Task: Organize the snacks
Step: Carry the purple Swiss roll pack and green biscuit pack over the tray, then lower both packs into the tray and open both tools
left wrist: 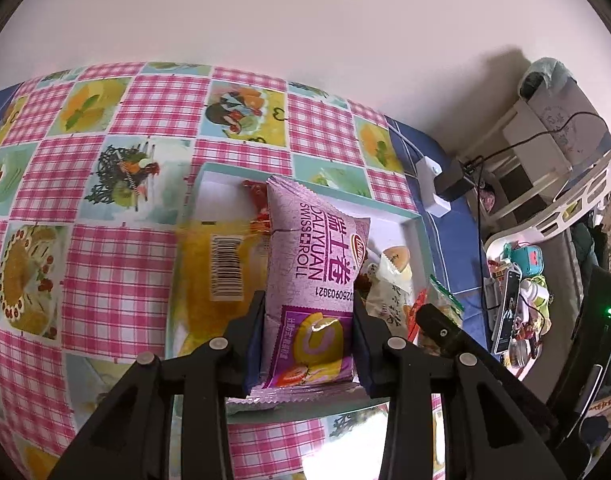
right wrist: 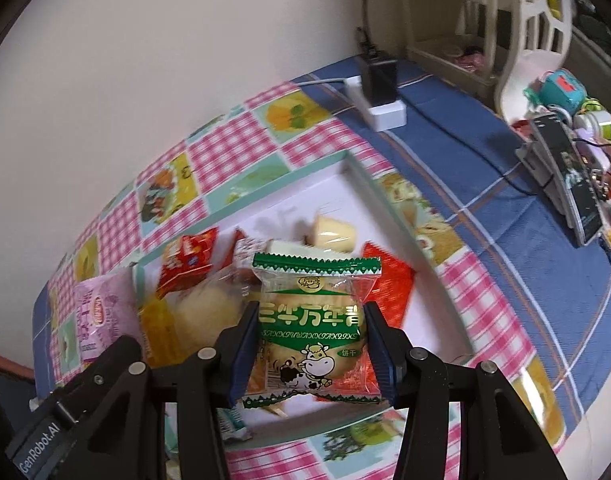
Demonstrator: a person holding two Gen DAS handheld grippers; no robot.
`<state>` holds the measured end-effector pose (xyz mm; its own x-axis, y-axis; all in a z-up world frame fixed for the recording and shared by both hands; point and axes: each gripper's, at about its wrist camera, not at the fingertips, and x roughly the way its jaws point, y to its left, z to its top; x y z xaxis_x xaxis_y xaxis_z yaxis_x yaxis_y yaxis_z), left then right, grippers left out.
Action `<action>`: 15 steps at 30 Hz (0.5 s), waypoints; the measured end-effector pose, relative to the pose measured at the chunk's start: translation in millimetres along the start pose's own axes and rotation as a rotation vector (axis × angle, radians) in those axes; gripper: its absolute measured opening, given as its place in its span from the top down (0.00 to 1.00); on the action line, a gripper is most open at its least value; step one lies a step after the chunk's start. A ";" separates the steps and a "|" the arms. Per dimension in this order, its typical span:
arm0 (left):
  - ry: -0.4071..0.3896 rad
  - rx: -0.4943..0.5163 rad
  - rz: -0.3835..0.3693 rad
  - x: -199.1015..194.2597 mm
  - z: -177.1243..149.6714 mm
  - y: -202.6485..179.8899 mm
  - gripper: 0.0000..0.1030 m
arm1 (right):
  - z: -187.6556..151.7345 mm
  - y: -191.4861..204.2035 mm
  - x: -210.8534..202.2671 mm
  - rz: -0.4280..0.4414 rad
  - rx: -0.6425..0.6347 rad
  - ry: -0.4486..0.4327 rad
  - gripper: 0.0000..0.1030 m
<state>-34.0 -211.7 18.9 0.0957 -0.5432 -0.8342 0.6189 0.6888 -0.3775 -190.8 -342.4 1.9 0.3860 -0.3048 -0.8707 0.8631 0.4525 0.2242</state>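
My left gripper (left wrist: 307, 300) is shut on a purple Swiss roll packet (left wrist: 313, 264) and holds it above a white tray with a teal rim (left wrist: 305, 186). The purple packet also shows in the right wrist view (right wrist: 99, 316) at the left. My right gripper (right wrist: 311, 310) is shut on a green and white biscuit packet with a cow on it (right wrist: 313, 328), held over the same tray (right wrist: 261, 198). In the tray lie a yellow cake packet (left wrist: 213, 276), red packets (right wrist: 187, 264), an orange-red packet (right wrist: 391, 284) and a small jelly cup (right wrist: 333, 234).
The tray stands on a pink checked tablecloth (left wrist: 105, 240) against a pale wall. To the right are a blue cloth (right wrist: 485, 184), a white power strip with a black adapter (right wrist: 379, 92), a phone on a stand (right wrist: 573, 184), small toys and a white shelf (right wrist: 525, 20).
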 end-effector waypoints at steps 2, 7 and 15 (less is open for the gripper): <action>0.007 0.009 0.004 3.6 -1.6 -4.1 0.62 | 1.2 -8.2 1.8 -0.015 0.019 0.011 0.49; 0.038 0.040 0.020 16.5 -7.5 -16.0 0.62 | 2.2 -20.0 5.0 -0.049 0.032 0.030 0.49; 0.076 0.065 0.039 30.6 -14.6 -25.3 0.61 | 1.1 -36.1 14.3 -0.073 0.063 0.069 0.48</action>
<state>-58.1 -238.7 -2.9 0.0628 -0.4765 -0.8770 0.6656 0.6748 -0.3189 -216.1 -364.0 -18.2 0.3002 -0.2760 -0.9131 0.9076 0.3771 0.1844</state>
